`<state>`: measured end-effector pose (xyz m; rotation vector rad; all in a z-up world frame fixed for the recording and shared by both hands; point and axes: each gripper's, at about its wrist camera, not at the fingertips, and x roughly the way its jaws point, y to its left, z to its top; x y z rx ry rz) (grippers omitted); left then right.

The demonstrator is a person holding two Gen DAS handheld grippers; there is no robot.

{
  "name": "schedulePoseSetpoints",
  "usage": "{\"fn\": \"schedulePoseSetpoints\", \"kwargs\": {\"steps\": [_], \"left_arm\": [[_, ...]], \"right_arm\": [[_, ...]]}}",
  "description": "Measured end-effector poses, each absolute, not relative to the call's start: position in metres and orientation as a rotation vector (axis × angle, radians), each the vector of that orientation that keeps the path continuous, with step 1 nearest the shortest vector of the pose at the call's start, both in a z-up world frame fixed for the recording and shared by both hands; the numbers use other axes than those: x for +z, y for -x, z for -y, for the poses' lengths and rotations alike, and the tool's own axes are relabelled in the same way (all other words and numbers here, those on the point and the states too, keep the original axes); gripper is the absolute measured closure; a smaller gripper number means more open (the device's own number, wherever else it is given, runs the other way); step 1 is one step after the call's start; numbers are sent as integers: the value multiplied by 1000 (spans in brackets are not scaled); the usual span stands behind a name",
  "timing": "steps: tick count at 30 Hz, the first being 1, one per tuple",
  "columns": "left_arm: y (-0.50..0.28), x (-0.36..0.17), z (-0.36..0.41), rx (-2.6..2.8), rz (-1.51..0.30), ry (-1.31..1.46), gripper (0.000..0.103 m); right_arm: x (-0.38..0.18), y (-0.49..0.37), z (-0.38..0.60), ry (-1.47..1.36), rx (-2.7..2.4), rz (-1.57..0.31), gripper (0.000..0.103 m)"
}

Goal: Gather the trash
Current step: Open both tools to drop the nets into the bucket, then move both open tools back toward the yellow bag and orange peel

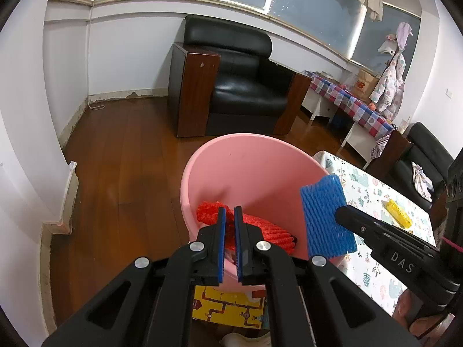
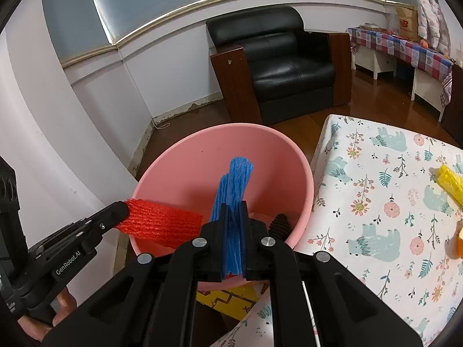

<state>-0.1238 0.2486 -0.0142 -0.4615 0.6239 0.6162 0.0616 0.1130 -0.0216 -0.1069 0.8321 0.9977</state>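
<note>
A pink plastic basin (image 1: 249, 170) stands beside the table; it also shows in the right wrist view (image 2: 199, 156). My left gripper (image 1: 230, 211) is shut on a red foam net (image 1: 269, 231) and holds it over the basin; the net shows in the right wrist view (image 2: 162, 222). My right gripper (image 2: 233, 206) is shut on a blue foam net (image 2: 234, 185) over the basin's near side; the net shows in the left wrist view (image 1: 324, 214). A yellow wrapper (image 1: 399, 212) lies on the floral tablecloth (image 2: 376, 190), and shows in the right wrist view (image 2: 450, 182).
A dark ridged piece (image 2: 280, 225) lies inside the basin. An orange object (image 2: 458, 240) sits at the table's right edge. A yellow printed box (image 1: 228, 306) is under the basin. A black armchair (image 1: 243, 84) stands behind, a checked-cloth side table (image 1: 353, 104) at the right.
</note>
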Motion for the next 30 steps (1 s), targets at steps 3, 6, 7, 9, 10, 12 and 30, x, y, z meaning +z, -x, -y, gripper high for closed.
{"fn": "schedulePoseSetpoints", "kwargs": {"steps": [3,6,7,9,10,12,30], "left_arm": [[123,-14,-248,615,-624,462,98],[123,-15,-249,617,-625,461,97],[122,-16,-249,618,-625,462,97],[122,-17,-250,623,-622,467,96],[122,-17,-250,626,-622,467,93],[122,-18,-250,626,-623,467,90],[90,14,-207,494,-567,453,71]], "right_arm": [[-23,-62,-114,103,1001,-836,95],[-24,-62,-116,101,1006,-846,95],[-24,-62,-116,97,1008,-846,95],[-24,-62,-115,88,1014,-847,92],[-24,-63,-115,83,1018,-847,89],[-24,-63,-112,72,1019,-842,75],[-2,-105,-6,-25,865,-774,69]]}}
